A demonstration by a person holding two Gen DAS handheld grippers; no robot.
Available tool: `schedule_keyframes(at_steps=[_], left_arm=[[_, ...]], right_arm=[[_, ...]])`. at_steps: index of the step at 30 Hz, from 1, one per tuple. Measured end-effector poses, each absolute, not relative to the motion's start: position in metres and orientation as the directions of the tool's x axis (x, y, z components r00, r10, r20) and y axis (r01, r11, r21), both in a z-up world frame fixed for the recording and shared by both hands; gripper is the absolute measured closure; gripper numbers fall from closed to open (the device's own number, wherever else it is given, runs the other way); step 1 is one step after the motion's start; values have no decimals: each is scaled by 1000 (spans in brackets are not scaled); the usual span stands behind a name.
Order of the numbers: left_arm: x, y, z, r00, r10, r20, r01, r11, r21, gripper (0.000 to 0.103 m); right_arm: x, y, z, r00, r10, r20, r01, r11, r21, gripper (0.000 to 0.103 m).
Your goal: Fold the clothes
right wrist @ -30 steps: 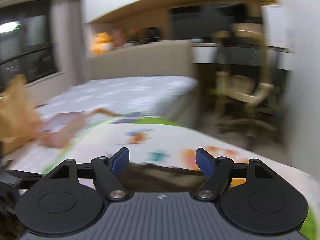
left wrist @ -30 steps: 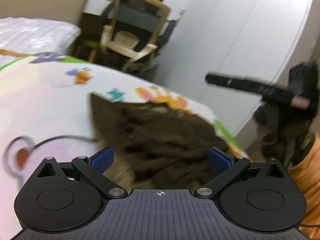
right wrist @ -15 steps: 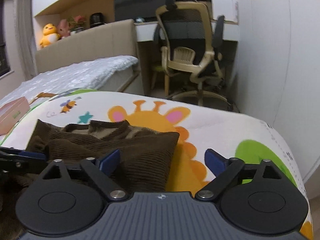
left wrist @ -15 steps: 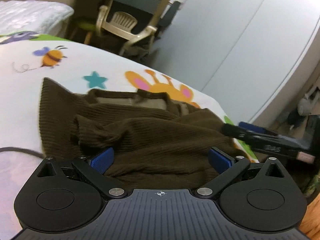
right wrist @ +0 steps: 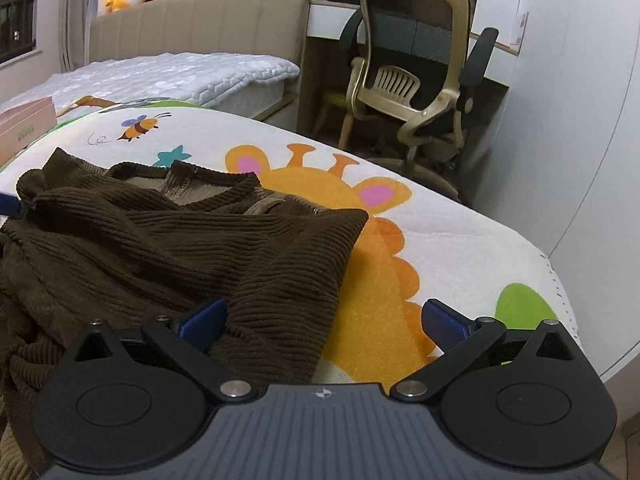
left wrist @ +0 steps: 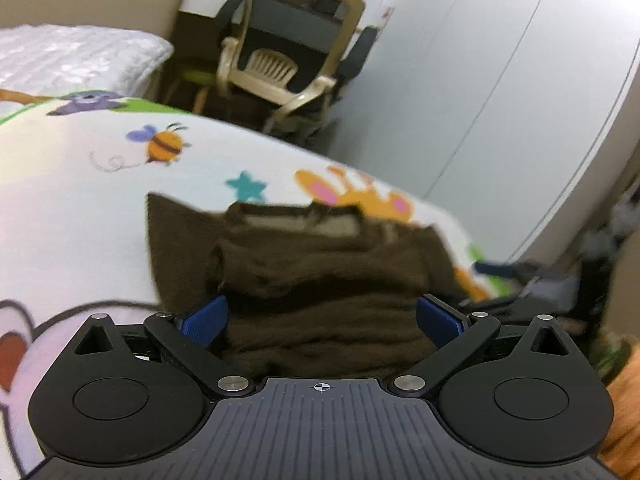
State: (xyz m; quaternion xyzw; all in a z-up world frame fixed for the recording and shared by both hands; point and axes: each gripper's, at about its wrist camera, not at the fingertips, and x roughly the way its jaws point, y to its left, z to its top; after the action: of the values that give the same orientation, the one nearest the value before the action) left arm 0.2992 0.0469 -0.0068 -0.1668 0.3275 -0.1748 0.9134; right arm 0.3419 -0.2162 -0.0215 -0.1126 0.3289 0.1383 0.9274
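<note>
A dark brown corduroy garment (left wrist: 316, 276) lies crumpled on a cartoon-printed mat (left wrist: 80, 208), collar toward the far side. My left gripper (left wrist: 320, 316) is open, low over the garment's near part, fabric between its blue fingers. In the right wrist view the same garment (right wrist: 160, 248) fills the left half. My right gripper (right wrist: 324, 320) is open over the garment's right edge, its left finger (right wrist: 204, 320) by the fabric and its right finger over the mat (right wrist: 460, 240). The right gripper's tip (left wrist: 496, 270) shows blurred in the left wrist view.
An office chair (right wrist: 416, 76) and a desk stand beyond the mat. A bed with a white quilt (right wrist: 172, 76) is at the far left, a pink box (right wrist: 24, 120) beside it. White wardrobe doors (left wrist: 500, 80) run along the right. An orange cloth (left wrist: 624, 420) lies at right.
Both grippers came down over the brown garment from a fast swing. The left view then pulled back a little; the right gripper moved closer to the garment's right edge.
</note>
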Motion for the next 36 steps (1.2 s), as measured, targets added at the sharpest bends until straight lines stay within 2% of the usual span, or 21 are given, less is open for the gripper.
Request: schedule_keyframes(at_steps=[5, 10, 15, 22, 26, 33, 36], left_arm=[[312, 45, -3, 719, -524, -457, 269, 815, -512, 0], [331, 45, -31, 708, -455, -540, 173, 853, -493, 0], [329, 45, -33, 708, -457, -539, 195, 860, -472, 0], [324, 37, -35, 718, -431, -547, 220, 886, -409, 0], [324, 36, -36, 718, -431, -547, 222, 886, -406, 0], [322, 43, -30, 702, -454, -549, 209, 868, -451, 0], [311, 48, -22, 680, -515, -522, 251, 833, -493, 0]], right_arm=[[338, -212, -22, 755, 154, -637, -304, 944, -131, 0], [340, -215, -22, 735, 156, -659, -280, 956, -86, 0], [352, -223, -20, 693, 200, -693, -292, 956, -16, 0], [364, -206, 4, 774, 161, -612, -284, 953, -109, 0], [386, -202, -11, 757, 74, -649, -226, 962, -154, 0], [383, -202, -17, 770, 60, -635, -214, 962, -169, 0], [382, -202, -19, 775, 54, -629, -209, 962, -175, 0]])
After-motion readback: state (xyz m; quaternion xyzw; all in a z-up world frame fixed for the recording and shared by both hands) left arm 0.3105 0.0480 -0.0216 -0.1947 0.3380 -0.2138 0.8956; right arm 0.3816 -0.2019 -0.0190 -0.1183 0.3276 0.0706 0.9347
